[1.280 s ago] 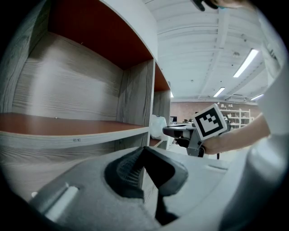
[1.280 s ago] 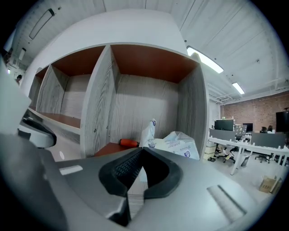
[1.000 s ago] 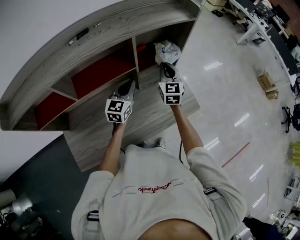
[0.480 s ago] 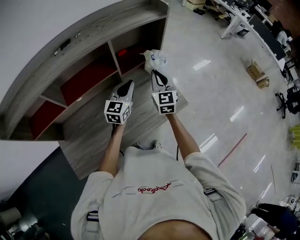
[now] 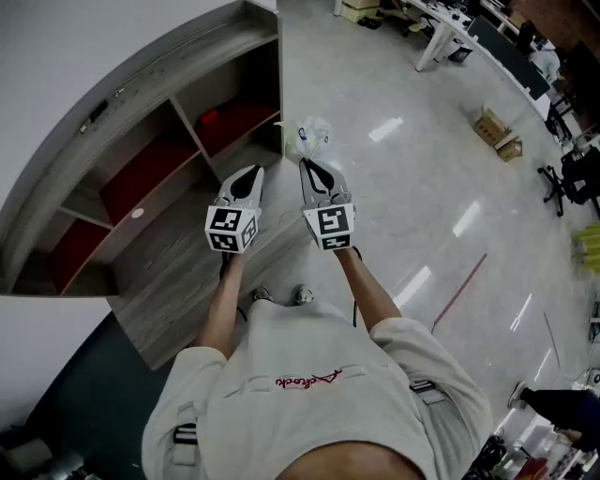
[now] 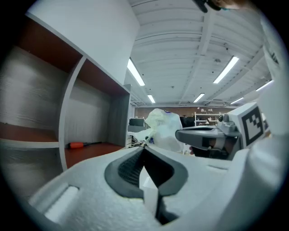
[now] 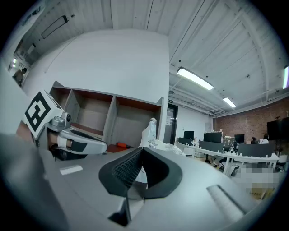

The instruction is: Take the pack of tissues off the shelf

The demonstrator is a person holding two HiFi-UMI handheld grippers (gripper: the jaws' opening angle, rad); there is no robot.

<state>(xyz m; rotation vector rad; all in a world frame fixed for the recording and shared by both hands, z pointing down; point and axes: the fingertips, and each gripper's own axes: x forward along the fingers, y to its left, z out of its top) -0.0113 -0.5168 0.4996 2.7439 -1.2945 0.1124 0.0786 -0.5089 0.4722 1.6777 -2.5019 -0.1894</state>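
The pack of tissues point(image 5: 312, 139), a crinkly white plastic bundle with blue print, hangs off the tip of my right gripper point(image 5: 310, 165), whose jaws are shut on its edge. It is out of the grey wooden shelf point(image 5: 159, 94), over the shiny floor beside the shelf's right end. In the right gripper view the pack point(image 7: 151, 131) sticks up just past the shut jaws of my right gripper point(image 7: 142, 150). My left gripper point(image 5: 251, 174) is level with it on the left, shut and empty point(image 6: 143, 150). From that side the pack point(image 6: 163, 127) shows beyond the right gripper point(image 6: 203, 134).
The shelf has red-backed compartments; a small orange tool point(image 5: 208, 117) lies in the right one. Desks point(image 5: 450, 28) and office chairs point(image 5: 572, 178) stand at the far right, and cardboard boxes point(image 5: 494, 131) sit on the floor. A red line point(image 5: 464, 291) crosses the floor.
The right gripper has drawn the tissue pack out of the right compartment and away from the shelf. Both grippers have pulled back together, and the view has turned toward the open floor.
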